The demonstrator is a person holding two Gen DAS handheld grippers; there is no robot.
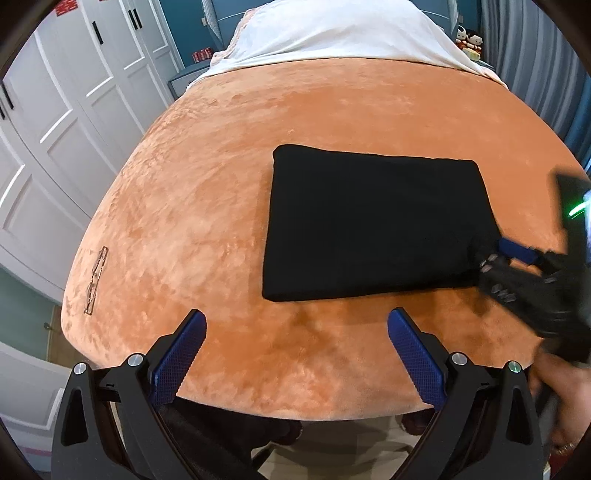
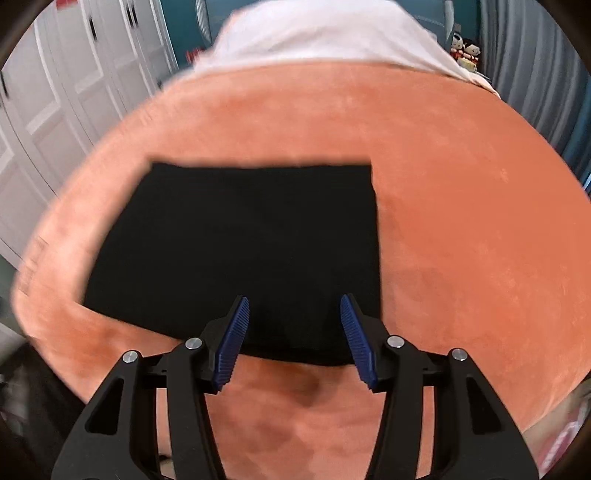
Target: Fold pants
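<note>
The black pants (image 1: pixel 373 221) lie folded into a flat rectangle on the orange bed cover (image 1: pixel 207 206). My left gripper (image 1: pixel 295 325) is open and empty, above the cover in front of the pants' near edge. In the left wrist view my right gripper (image 1: pixel 496 254) sits at the pants' near right corner. In the right wrist view the pants (image 2: pixel 236 243) fill the middle, and my right gripper (image 2: pixel 294 308) is open over their near edge with nothing between its blue pads. That view is blurred by motion.
A white sheet (image 1: pixel 343 33) covers the far end of the bed. White wardrobe doors (image 1: pixel 55 122) stand at the left. Small dolls (image 1: pixel 469 40) sit at the far right by a grey curtain (image 1: pixel 535 74). The bed's near edge (image 1: pixel 295 411) is just below my left gripper.
</note>
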